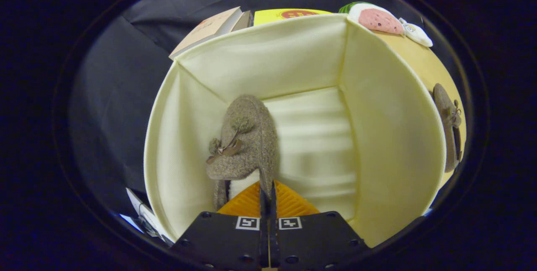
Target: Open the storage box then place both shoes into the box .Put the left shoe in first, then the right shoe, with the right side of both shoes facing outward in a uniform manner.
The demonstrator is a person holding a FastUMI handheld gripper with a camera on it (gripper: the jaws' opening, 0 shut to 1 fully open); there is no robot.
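Gripper (267, 191) pinched tight on fuzzy shoe's (245, 143) edge inside cream box (390, 136); no legible writing.

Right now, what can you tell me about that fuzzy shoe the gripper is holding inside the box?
The shoe is a grey-brown slipper of curly, fleece-like fabric with a small brown bow and two pompoms on top and a pale lining at its opening. It hangs inside the open cream fabric storage box, near its left wall, toe pointing away from the camera. The gripper is shut on the rim of its opening, both fingers pinching it. Whether it touches the box floor cannot be told.
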